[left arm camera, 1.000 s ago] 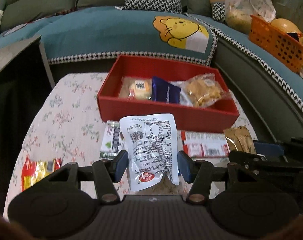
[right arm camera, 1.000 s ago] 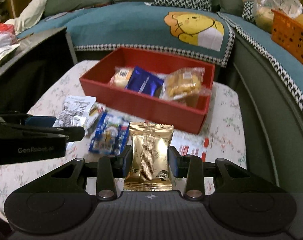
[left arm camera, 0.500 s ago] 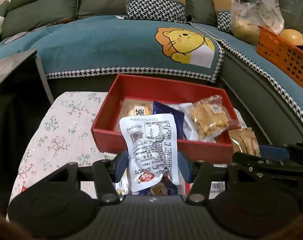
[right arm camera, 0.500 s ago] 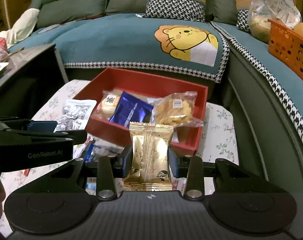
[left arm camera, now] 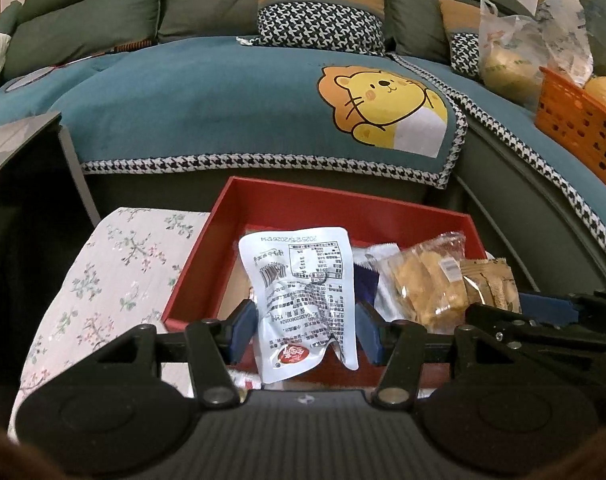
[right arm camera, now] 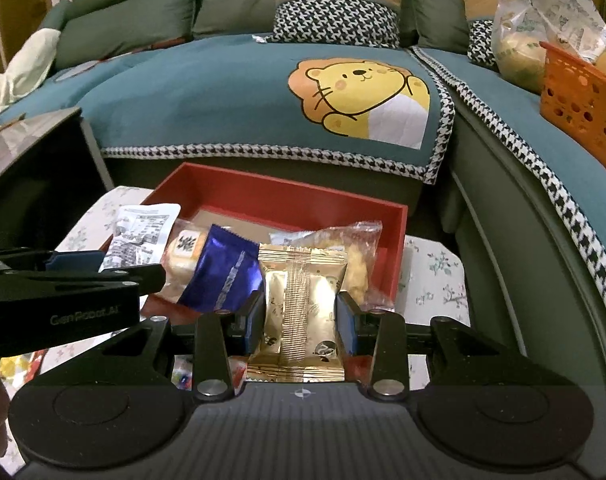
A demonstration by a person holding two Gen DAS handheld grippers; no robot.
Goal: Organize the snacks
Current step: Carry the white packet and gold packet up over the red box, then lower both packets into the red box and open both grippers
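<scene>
Left claw (left arm camera: pixel 305 326): clamped on white printed snack pouch (left arm camera: pixel 303 300), held upright over the red box (left arm camera: pixel 343 204).
Right claw (right arm camera: pixel 299 320): clamped on gold packet (right arm camera: pixel 301 308) at the box's near wall.
Right view only: blue packet (right arm camera: pixel 223 276) in the box, clearly visible.
Left view only: the floral bench cloth (left arm camera: pixel 115 276), seen broadly.

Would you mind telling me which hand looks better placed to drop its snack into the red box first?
Left, probably: the white packet in the left gripper already hangs over the red box's open left side.
</scene>
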